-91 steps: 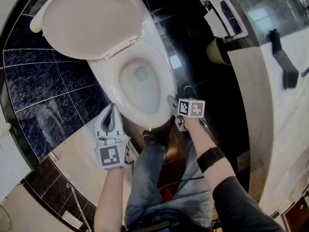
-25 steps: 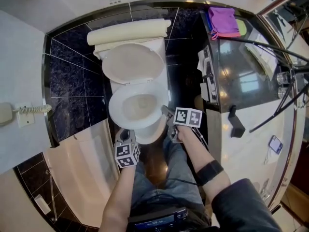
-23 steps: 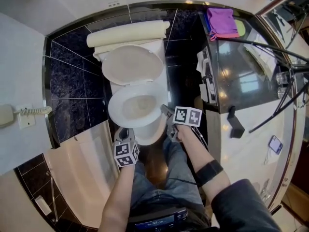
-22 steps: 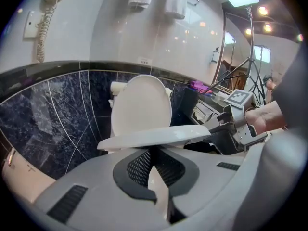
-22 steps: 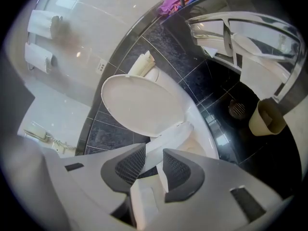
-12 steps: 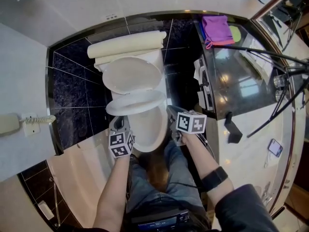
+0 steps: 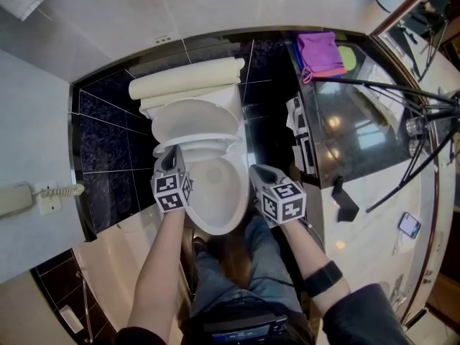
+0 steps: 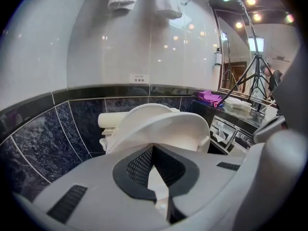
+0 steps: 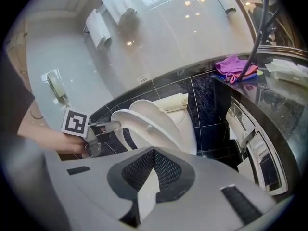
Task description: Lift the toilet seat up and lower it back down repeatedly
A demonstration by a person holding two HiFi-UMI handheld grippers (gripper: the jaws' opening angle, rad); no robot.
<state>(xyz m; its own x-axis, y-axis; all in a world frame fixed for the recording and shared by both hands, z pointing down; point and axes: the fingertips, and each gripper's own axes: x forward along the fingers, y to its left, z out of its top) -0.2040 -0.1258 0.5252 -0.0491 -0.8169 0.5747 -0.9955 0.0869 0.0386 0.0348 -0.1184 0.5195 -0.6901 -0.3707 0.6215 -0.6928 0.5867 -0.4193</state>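
Observation:
The white toilet seat [image 7: 195,144] stands half raised over the bowl [image 7: 215,203], in front of the upright lid [image 7: 192,115]. My left gripper [image 7: 170,157] is shut, and its tips touch the seat's left front rim from below. In the left gripper view the seat [image 8: 166,126] arches just beyond the closed jaws [image 8: 153,146]. My right gripper [image 7: 260,172] hangs to the right of the bowl, apart from the seat. Its jaws have just been closing and nothing is between them. The right gripper view shows the seat [image 9: 137,124], the lid [image 9: 161,114] and the left gripper [image 9: 98,127] at the seat's rim.
A dark glossy counter [image 7: 359,113] runs close on the right, with a purple cloth [image 7: 320,52] at its far end and tripod legs [image 7: 388,88] across it. A wall phone [image 7: 18,200] hangs at the left. The person's legs [image 7: 237,279] stand before the bowl.
The seat has come up off the bowl to half raised. The left gripper moved forward and up along its left rim. The right gripper drew away from the bowl's right edge and shut.

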